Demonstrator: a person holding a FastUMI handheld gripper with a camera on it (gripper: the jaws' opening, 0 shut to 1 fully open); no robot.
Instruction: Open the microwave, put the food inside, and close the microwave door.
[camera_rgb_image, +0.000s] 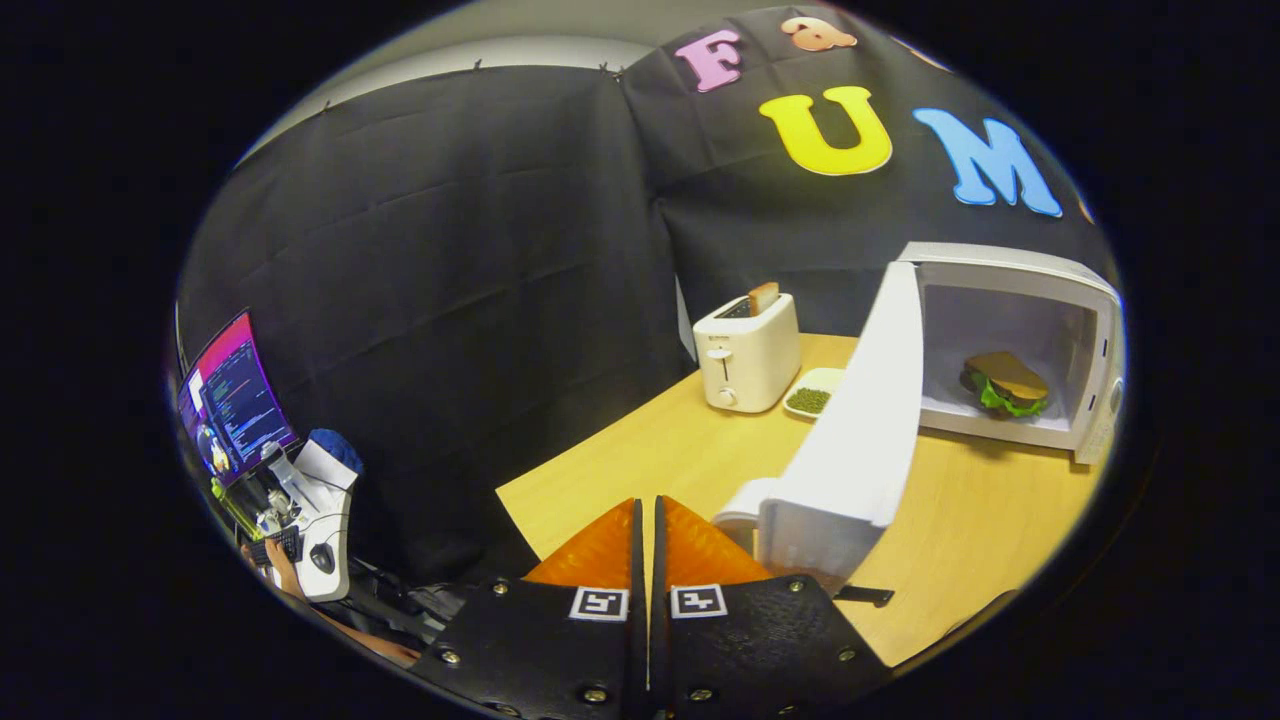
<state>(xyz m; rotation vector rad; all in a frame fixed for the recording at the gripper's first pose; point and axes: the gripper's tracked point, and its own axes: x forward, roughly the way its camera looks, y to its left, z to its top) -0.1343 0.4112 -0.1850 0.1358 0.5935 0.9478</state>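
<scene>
The white microwave (1085, 300) stands on the wooden table (640, 455), beyond the fingers and to their right. Its door (870, 420) hangs wide open and swings out toward me, its handle end close to the right fingertip. A sandwich (1005, 384) with green lettuce lies inside the cavity. My gripper (645, 510) is shut, fingers pressed together with nothing between them, over the table's near corner just left of the door.
A white toaster (748, 352) with a slice of bread in it stands behind the door. A small white plate of green food (812, 397) lies beside the toaster. Off the table to the left are a lit monitor (232, 395), desk clutter and a person's arm (330, 620).
</scene>
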